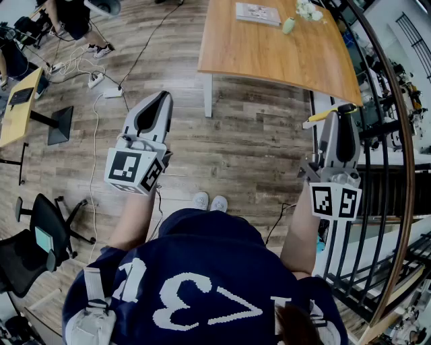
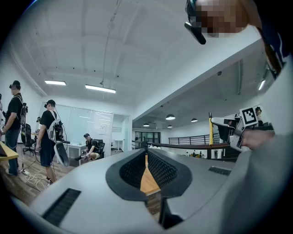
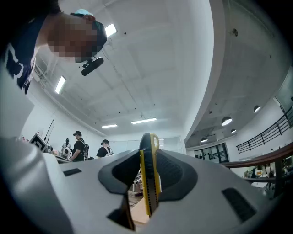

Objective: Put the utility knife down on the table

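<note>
My right gripper [image 1: 340,113] is shut on the yellow and black utility knife [image 1: 322,116], held in the air at the right, beside the railing. In the right gripper view the knife [image 3: 149,183] stands on edge between the pads, its end sticking out past the jaws' tips. My left gripper [image 1: 163,97] hangs over the wood floor at the left, shut, with nothing in it. The wooden table [image 1: 269,57] lies ahead, beyond both grippers. The left gripper view shows the right gripper [image 2: 215,123] with the knife [image 2: 211,129] off to its right.
On the table's far edge lie a flat book-like thing [image 1: 258,13], a small pale green object [image 1: 288,25] and white flowers [image 1: 308,9]. A black railing [image 1: 397,141] runs along the right. An office chair [image 1: 40,236], cables [image 1: 94,74] and people are at the left.
</note>
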